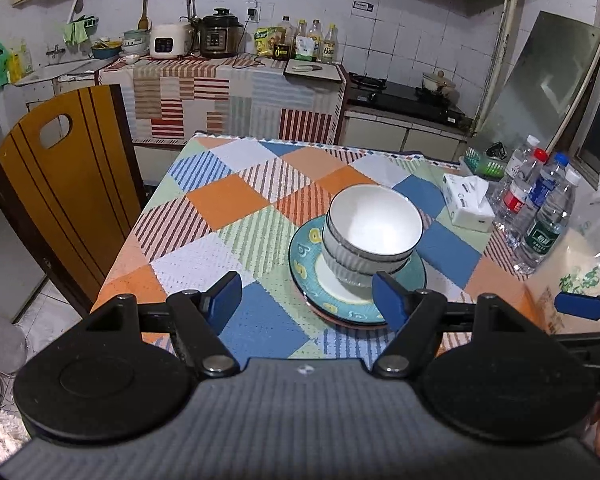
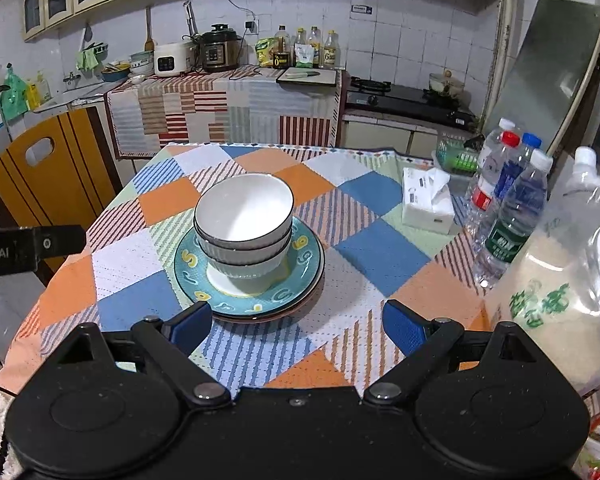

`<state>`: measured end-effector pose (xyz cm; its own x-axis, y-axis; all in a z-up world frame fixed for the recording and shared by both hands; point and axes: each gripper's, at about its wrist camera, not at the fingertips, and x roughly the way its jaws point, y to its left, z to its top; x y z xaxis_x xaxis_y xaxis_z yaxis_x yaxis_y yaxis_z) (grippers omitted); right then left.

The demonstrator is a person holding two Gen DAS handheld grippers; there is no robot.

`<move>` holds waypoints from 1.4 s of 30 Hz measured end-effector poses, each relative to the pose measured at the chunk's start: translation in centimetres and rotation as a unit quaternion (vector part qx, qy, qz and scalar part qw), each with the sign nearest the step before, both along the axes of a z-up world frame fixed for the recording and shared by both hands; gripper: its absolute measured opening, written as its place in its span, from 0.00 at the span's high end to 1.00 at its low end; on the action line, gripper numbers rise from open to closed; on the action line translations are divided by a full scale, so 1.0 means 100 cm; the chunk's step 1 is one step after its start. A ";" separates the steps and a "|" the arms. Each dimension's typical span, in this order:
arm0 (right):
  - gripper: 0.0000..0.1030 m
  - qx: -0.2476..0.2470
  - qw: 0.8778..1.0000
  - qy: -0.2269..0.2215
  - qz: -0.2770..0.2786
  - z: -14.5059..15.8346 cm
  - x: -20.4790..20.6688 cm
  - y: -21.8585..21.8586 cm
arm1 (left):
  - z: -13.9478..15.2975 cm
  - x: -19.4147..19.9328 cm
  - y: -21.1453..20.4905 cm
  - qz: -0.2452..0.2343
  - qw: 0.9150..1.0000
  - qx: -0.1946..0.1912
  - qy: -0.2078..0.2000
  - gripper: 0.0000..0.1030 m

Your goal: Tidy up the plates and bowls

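Observation:
Two white ribbed bowls (image 1: 374, 236) (image 2: 244, 224) with dark rims sit nested on a stack of plates. The top plate (image 1: 304, 276) (image 2: 304, 272) is teal with yellow letters; a pinkish plate edge shows beneath it. The stack rests on the checked tablecloth (image 1: 228, 200) (image 2: 364, 248). My left gripper (image 1: 308, 300) is open just in front of the plates, nothing between its blue pads; its right pad overlaps the plate edge in the picture. My right gripper (image 2: 296, 326) is open too, hovering near the plates' front edge and holding nothing. Its blue fingertip (image 1: 580, 306) shows at the right of the left wrist view.
A tissue box (image 1: 466, 204) (image 2: 426, 200), several water bottles (image 1: 540, 208) (image 2: 508, 208) and a large plastic jug (image 2: 568, 296) crowd the table's right side. A wooden chair (image 1: 64, 184) (image 2: 48, 172) stands at the left. The kitchen counter with cookers (image 1: 216, 36) lies beyond.

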<state>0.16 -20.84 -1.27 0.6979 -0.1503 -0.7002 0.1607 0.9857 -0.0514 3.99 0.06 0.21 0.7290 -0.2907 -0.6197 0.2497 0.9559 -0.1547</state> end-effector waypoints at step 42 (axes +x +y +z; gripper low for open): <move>0.08 -0.026 0.999 -0.010 -0.043 -0.011 -0.011 0.006 | -0.018 -0.015 -0.024 0.000 0.998 0.055 0.007 0.05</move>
<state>-0.90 -20.26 -2.34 0.6939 -0.2461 -0.6767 0.2465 0.9642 -0.0978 2.46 -2.31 -1.56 0.7195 -0.2215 -0.6583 0.2489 0.9670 -0.0533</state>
